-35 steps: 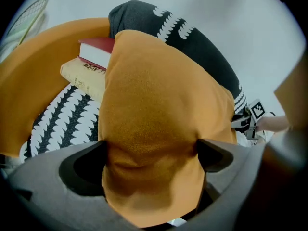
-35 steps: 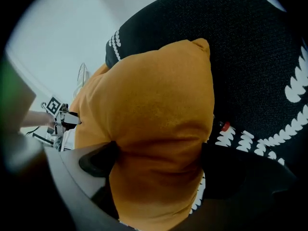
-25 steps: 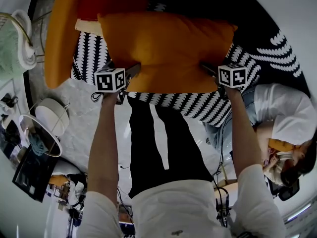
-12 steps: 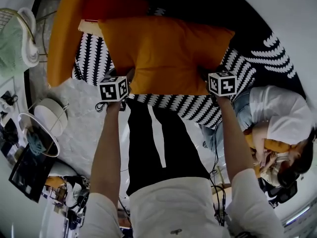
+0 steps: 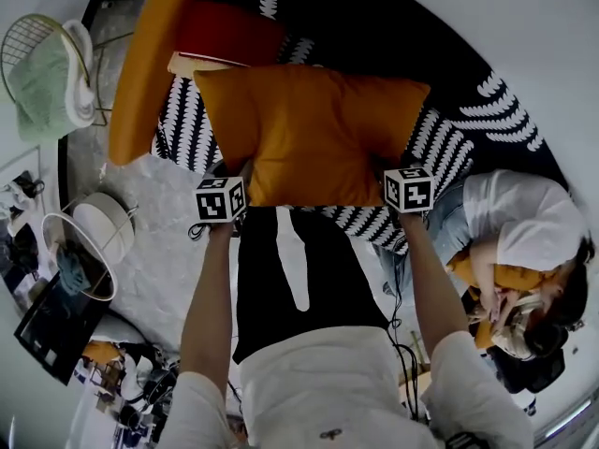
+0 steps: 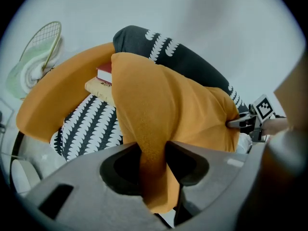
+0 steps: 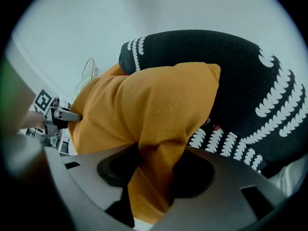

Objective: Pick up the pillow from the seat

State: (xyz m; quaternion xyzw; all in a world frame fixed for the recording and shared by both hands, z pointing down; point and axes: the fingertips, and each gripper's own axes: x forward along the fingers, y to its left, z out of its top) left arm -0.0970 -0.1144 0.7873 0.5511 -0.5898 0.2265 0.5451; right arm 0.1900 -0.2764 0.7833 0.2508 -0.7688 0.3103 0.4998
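An orange pillow (image 5: 314, 129) hangs just above the black-and-white patterned seat (image 5: 449, 143), held by its two near corners. My left gripper (image 5: 243, 174) pinches the left corner: in the left gripper view the orange fabric (image 6: 163, 105) bunches between the jaws of the left gripper (image 6: 154, 154). My right gripper (image 5: 389, 164) pinches the right corner, where folded cloth (image 7: 154, 105) fills the gap of the right gripper (image 7: 156, 163). Both sets of jaws have just been closing on the pillow. Each gripper shows in the other's view, the right gripper (image 6: 243, 122) and the left gripper (image 7: 62, 114).
A second orange cushion (image 5: 140, 82) leans at the seat's left end, with a red book (image 5: 229, 31) on a tan one beside it. A person (image 5: 524, 227) sits at the right. A wire basket with green cloth (image 5: 47, 68) and a round lamp (image 5: 89, 237) stand left.
Both grippers went from open around the pillow's near edge to shut on its corners. They rose with it, and the pillow lifted off the seat.
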